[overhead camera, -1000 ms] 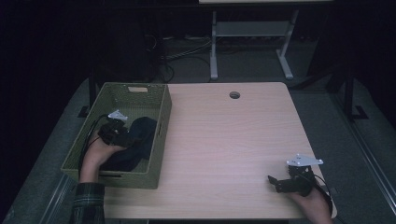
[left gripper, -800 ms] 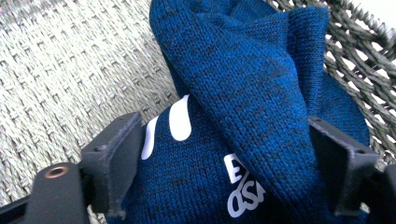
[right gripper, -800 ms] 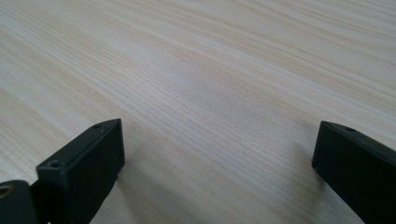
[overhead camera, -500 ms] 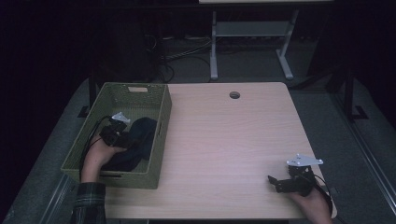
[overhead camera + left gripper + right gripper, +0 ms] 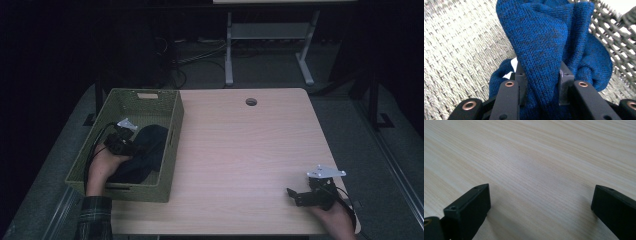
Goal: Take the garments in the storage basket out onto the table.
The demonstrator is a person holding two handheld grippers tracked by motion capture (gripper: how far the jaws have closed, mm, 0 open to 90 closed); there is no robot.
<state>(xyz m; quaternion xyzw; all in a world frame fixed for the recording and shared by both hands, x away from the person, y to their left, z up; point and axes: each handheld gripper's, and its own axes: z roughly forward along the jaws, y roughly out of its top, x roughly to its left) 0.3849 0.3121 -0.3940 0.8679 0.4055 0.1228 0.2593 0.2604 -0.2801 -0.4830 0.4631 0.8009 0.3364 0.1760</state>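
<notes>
Blue knitted garment (image 5: 145,152) lies bunched in the green woven basket (image 5: 150,97), which sits on the left part of the wooden table (image 5: 240,150). In the high view it looks almost black, heaped against the basket's right wall and toward its near end. The left gripper (image 5: 131,145) is down inside the basket, its tip at the left edge of the heap, with the left hand (image 5: 100,167) behind it and a plaid sleeve (image 5: 92,220) at the near edge of the picture. The right gripper (image 5: 295,196) rests low over the table's near right corner, well apart from the basket, pointing left, with the right hand (image 5: 335,217) behind it. A round cable hole (image 5: 251,102) sits near the table's far edge.

In the left gripper view the knit (image 5: 544,37) shows a clear deep blue. A standing fold of it runs down between the two black pads (image 5: 565,85), which press on it from both sides; the jaws have just been closing and now clamp that fold. A small white patch (image 5: 513,65), probably a label, peeks out beside the left pad. Basket weave (image 5: 461,45) lies behind and beside the cloth.

In the right gripper view the jaws stand wide apart just above the pale wood grain (image 5: 536,170), with nothing between them.
</notes>
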